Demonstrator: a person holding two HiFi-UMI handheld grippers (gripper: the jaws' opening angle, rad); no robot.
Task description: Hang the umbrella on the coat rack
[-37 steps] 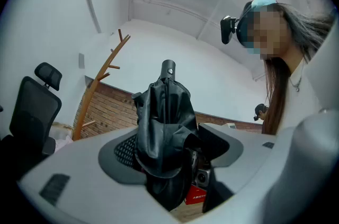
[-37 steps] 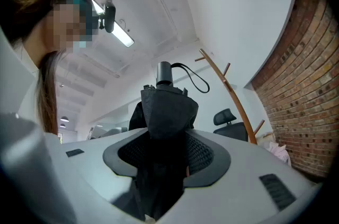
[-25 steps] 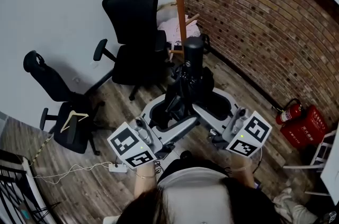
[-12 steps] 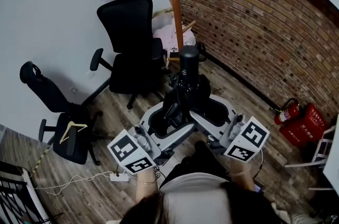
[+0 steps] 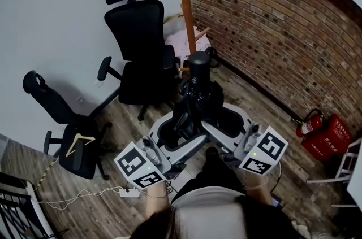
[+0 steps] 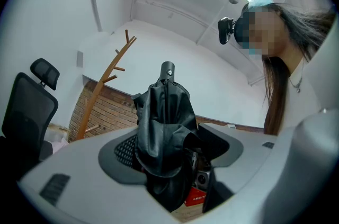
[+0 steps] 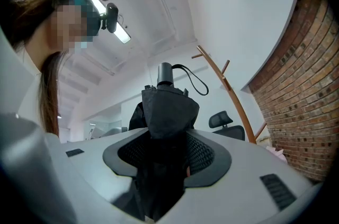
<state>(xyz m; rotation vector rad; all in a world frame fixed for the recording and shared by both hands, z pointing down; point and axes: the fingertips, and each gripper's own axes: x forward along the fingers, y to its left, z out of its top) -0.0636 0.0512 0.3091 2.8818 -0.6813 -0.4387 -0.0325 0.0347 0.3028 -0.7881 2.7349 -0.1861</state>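
A folded black umbrella (image 5: 197, 98) stands upright in front of me, its round handle (image 5: 199, 61) on top with a thin wrist loop (image 7: 195, 80). My left gripper (image 5: 180, 129) closes on its bunched fabric (image 6: 161, 133) from the left. From the right, my right gripper (image 5: 218, 119) clamps the same bundle (image 7: 167, 112), jaws wide around it. The wooden coat rack (image 5: 184, 0) rises beyond the umbrella in the corner by the brick wall. Its pegs are bare in the left gripper view (image 6: 106, 85) and the right gripper view (image 7: 230, 93).
A tall black office chair (image 5: 141, 34) stands left of the rack, and a smaller one (image 5: 62, 119) with a wooden hanger (image 5: 78, 143) sits further left. Pink cloth (image 5: 184, 40) lies at the rack's foot. A fire extinguisher (image 5: 308, 124) and red box (image 5: 334, 136) are at the right wall.
The head view has shifted slightly, so the rack and chairs sit a little differently in frame. Both grippers hold the umbrella as before.
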